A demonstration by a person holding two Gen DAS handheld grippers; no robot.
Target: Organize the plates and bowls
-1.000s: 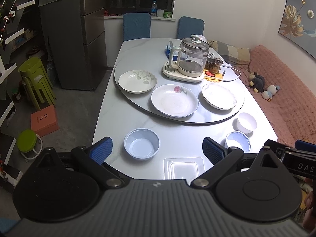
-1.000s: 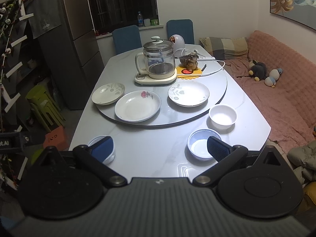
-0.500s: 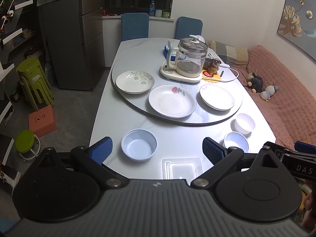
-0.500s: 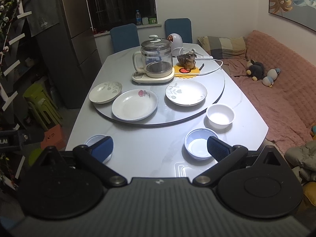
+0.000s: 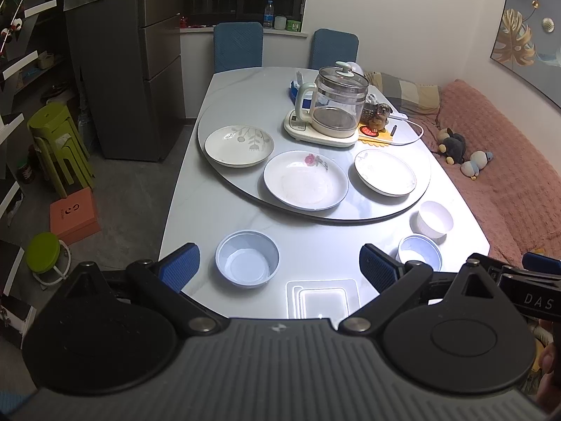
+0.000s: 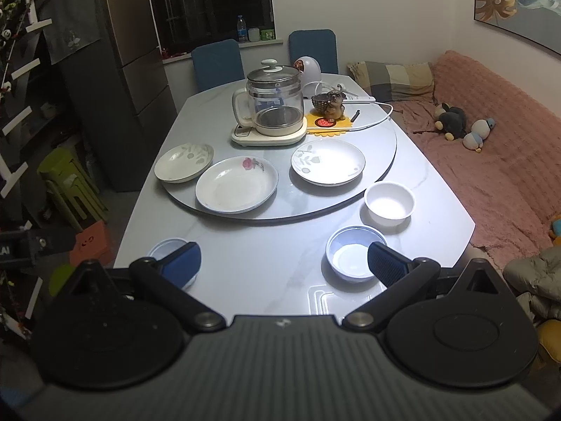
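White plates (image 5: 305, 179) number three, bowls (image 5: 247, 263) three; both grippers' fingers (image 5: 178, 267) spread wide, empty.

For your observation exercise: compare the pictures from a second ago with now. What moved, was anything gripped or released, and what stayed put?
Only the cameras shifted slightly; both views drifted a little. Nothing was gripped or released: the left gripper and right gripper remain open and empty. The three plates on the turntable, three bowls and glass kettle stayed in place.

1. The pale marble worktop (image 5: 210, 210) carries a round turntable (image 5: 245, 189).
2. Directly on the worktop: a blue bowl (image 5: 247, 263), a smaller blue bowl (image 5: 419, 252), a white bowl (image 5: 435, 219).
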